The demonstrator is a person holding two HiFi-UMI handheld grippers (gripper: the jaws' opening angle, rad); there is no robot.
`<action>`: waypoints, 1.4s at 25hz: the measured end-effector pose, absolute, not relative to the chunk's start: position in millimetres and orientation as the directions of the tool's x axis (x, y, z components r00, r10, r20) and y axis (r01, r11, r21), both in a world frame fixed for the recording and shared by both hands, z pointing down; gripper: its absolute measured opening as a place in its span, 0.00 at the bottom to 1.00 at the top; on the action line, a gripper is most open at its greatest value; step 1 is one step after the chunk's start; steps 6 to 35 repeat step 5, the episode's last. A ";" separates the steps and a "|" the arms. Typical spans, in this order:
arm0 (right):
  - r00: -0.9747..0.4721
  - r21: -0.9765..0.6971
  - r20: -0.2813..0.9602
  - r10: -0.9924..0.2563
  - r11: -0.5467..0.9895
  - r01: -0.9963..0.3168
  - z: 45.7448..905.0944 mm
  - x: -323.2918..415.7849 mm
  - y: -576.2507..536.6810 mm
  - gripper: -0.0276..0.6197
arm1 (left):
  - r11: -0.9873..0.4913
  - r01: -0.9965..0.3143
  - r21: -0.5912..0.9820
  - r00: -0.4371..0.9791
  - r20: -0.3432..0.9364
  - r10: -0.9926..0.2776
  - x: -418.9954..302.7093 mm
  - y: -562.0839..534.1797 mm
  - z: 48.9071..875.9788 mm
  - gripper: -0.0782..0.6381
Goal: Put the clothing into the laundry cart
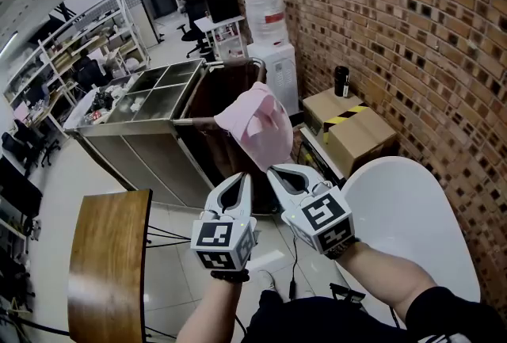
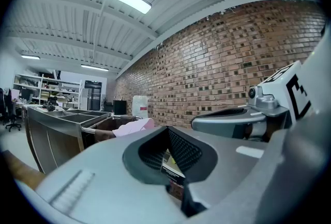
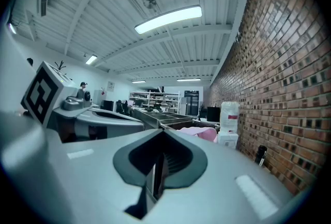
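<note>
A pink garment (image 1: pixel 257 127) is in the air over the near rim of the brown laundry cart (image 1: pixel 207 100), with nothing visibly holding it. It also shows past the jaw tips in the left gripper view (image 2: pixel 135 125) and the right gripper view (image 3: pixel 202 133). My left gripper (image 1: pixel 245 175) and right gripper (image 1: pixel 272 169) are side by side just below the garment, pointing at the cart. Both are shut with nothing between their jaws, as each gripper's own view confirms (image 2: pixel 166 128) (image 3: pixel 163 132).
A steel compartment table (image 1: pixel 150 96) stands left of the cart. A water dispenser (image 1: pixel 269 40) is behind it by the brick wall. Cardboard boxes (image 1: pixel 356 131) with a black bottle (image 1: pixel 341 81) sit to the right, a white round table (image 1: pixel 412 215) nearer me, a wooden board (image 1: pixel 107 254) at left.
</note>
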State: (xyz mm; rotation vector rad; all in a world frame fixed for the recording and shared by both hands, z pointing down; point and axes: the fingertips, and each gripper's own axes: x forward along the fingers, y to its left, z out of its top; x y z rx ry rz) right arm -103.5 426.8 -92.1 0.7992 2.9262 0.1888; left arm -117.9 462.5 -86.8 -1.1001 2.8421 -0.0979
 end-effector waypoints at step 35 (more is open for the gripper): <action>-0.862 0.140 -0.060 0.504 0.859 0.493 -90.6 -101.2 426.2 0.04 | 0.735 -0.671 -0.096 -0.733 -0.068 -0.677 -115.5 462.2 -87.9 0.11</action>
